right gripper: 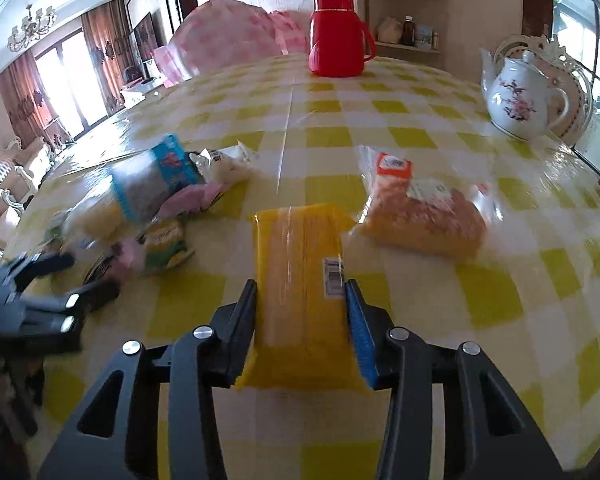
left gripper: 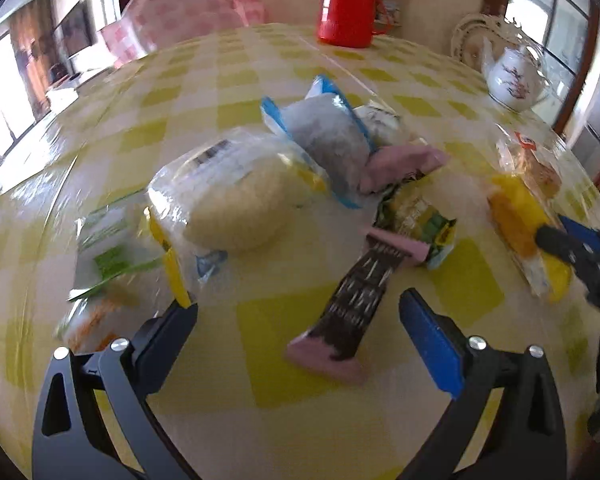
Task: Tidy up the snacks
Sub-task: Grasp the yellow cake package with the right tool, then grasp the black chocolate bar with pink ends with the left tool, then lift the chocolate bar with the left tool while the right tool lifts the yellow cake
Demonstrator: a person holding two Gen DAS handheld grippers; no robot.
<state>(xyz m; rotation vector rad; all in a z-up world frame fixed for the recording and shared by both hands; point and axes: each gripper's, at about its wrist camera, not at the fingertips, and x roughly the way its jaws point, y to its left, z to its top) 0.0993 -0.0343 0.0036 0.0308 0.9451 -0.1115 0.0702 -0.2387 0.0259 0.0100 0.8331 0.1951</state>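
Note:
My right gripper (right gripper: pixel 301 292) is shut on a long yellow snack pack (right gripper: pixel 300 280) that lies on the checked table; the same pack shows at the right of the left wrist view (left gripper: pixel 520 216) with the right gripper (left gripper: pixel 556 240) on it. My left gripper (left gripper: pixel 298 308) is open and empty, its fingers either side of a brown and pink bar (left gripper: pixel 356 300). Ahead of it lies a heap: a pale bread pack (left gripper: pixel 236 196), a blue-edged grey pack (left gripper: pixel 332 144), a pink pack (left gripper: pixel 400 164) and a green-yellow packet (left gripper: pixel 416 220).
An orange bread pack (right gripper: pixel 420 208) lies right of the yellow one. A red thermos (right gripper: pixel 338 32) stands at the table's far edge, a white teapot (right gripper: pixel 524 96) at the far right, a pink checked bag (right gripper: pixel 228 36) at the far left. A green-white packet (left gripper: pixel 108 248) lies left.

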